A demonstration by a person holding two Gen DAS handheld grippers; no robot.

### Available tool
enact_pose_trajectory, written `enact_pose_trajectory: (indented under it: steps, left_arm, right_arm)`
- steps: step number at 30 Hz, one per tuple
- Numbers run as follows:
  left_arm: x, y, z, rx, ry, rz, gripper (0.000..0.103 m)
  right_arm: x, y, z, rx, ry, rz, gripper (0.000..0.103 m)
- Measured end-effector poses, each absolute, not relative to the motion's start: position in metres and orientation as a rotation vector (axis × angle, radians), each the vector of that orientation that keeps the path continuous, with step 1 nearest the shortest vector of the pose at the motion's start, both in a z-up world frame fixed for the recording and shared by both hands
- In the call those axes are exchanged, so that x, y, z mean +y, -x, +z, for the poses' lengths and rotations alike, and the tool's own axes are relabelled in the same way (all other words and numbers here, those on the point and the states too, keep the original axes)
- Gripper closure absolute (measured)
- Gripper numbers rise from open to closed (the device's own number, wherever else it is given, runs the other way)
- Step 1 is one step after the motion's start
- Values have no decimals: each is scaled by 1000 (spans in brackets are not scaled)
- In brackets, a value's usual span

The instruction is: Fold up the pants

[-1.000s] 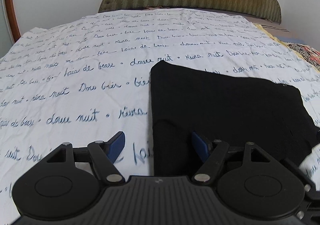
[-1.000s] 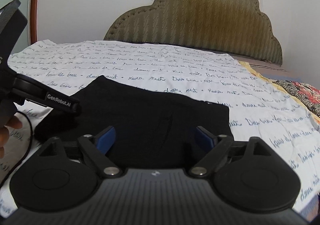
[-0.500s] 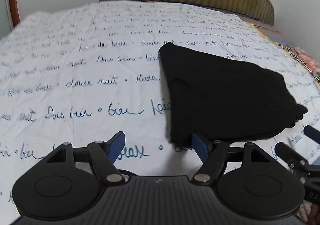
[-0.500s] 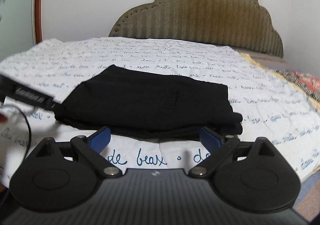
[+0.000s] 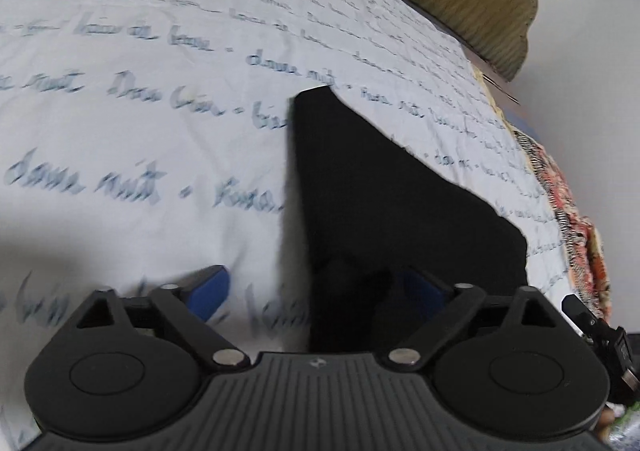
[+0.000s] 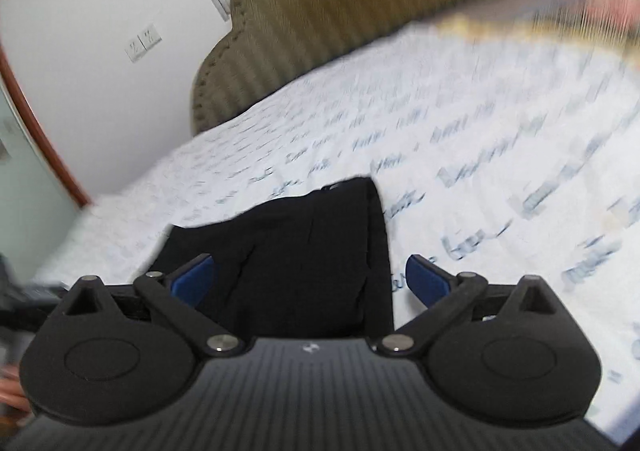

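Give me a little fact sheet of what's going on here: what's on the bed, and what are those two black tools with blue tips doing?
garment: black pants, folded into a compact stack, lying flat
surface: bed sheet, white with blue handwriting print
behind: padded olive headboard
left tool: open, straddling the left edge of the pants, gripping nothing
right tool: open, straddling the right edge of the pants, gripping nothing
contact: cannot tell whether the fingers touch the cloth
image quality: both views tilted and motion-blurred

Black pants (image 5: 384,203) folded into compact flat stack, lying on script-print bedsheet (image 5: 140,99).
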State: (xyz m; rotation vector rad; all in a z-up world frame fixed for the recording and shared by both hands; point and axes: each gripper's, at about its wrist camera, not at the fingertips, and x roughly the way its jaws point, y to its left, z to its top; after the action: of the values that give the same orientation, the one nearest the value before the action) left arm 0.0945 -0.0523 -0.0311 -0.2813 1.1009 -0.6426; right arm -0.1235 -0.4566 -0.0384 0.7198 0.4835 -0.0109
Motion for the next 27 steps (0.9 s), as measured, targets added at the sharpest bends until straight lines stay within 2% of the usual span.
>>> enact_pose_trajectory:
  steps: [3, 6, 12, 13, 14, 15, 16, 17, 18, 21, 27]
  left_arm:
    - [-64, -110, -32, 1108, 271, -678, 1]
    - [-75, -121, -35, 1125, 264, -734, 0]
    - [-91, -128, -40, 1119, 301, -815, 2]
    - [-91, -127, -39, 1112, 307, -804, 6]
    - [-92, -126, -39, 1102, 305, -790, 29]
    - [-93, -125, -37, 1097, 278, -760, 58]
    - [-93, -124, -37, 1097, 240, -719, 68]
    - [-90, -125, -37, 1095, 227, -714, 77]
    - [-85, -126, -38, 1093, 252, -724, 84]
    - [-69, -129, -38, 1097, 356, -736, 91]
    - [-60, -114, -22, 1026, 301, -713, 94]
  right_arm:
    - [-491, 105, -63, 511, -913, 55, 3]
    - [-506, 90, -76, 524, -986, 155, 3]
    - [-480, 53, -76, 631, -883, 300, 0]
    - [-474, 48, -73, 645, -850, 284, 1]
    - [-467, 44, -70, 656, -809, 272, 5]
    - [-462, 42, -68, 665, -770, 246, 20]
    - [-460, 43, -67, 677, -747, 210, 32]
    - [-462, 43, -69, 687, -752, 185, 61]
    - [-467, 46, -72, 676, -792, 188, 68]
    - [-463, 49, -72, 660, -785, 173, 72]
    - [-442, 43, -46, 627, -721, 144, 76]
